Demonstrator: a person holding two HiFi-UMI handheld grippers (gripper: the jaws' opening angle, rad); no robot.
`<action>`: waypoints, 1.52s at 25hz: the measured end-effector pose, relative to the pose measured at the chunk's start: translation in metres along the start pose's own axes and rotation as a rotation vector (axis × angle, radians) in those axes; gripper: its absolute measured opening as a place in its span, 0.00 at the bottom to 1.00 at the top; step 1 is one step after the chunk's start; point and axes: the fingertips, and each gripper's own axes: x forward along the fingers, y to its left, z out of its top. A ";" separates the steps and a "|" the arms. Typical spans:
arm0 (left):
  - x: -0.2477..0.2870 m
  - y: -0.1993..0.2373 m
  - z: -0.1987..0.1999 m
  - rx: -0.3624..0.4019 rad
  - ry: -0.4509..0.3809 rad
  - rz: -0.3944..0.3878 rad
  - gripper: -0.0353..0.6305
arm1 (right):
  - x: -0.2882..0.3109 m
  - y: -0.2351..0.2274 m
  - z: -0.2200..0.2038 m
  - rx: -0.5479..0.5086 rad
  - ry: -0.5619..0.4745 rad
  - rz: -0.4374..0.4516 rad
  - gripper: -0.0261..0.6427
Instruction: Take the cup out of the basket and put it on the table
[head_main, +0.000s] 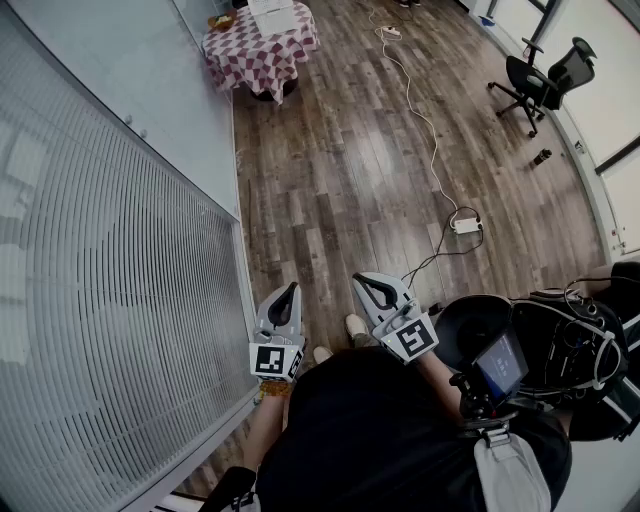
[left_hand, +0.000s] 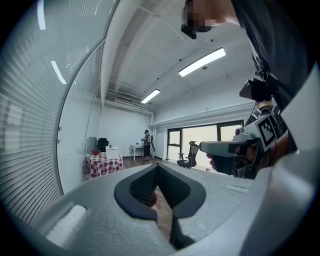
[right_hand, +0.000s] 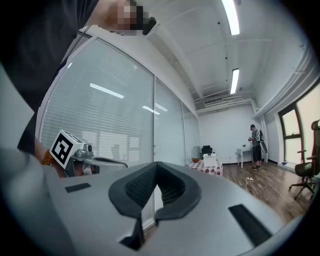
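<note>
Wood floor (head_main: 340, 170) runs beside frosted glass wall (head_main: 100, 250) toward checkered table (head_main: 262, 58).

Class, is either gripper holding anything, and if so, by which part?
Nothing is held: the left gripper and the right gripper both have their jaws shut on nothing.

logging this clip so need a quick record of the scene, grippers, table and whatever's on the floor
left gripper: shut, nothing between jaws
right gripper: shut, nothing between jaws
table: far end, checked cloth, white box on it
cup, basket: not made out
floor: white cable, power strip, office chair
other person: standing far off
</note>
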 end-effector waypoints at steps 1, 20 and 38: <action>0.001 0.001 -0.004 0.000 0.002 0.002 0.06 | 0.002 -0.002 -0.001 0.004 -0.002 0.001 0.05; 0.051 0.006 -0.024 -0.003 0.021 0.097 0.06 | 0.023 -0.075 -0.034 0.099 -0.007 0.053 0.06; 0.218 0.187 0.005 -0.054 -0.058 -0.006 0.06 | 0.240 -0.160 -0.005 0.009 0.045 0.052 0.06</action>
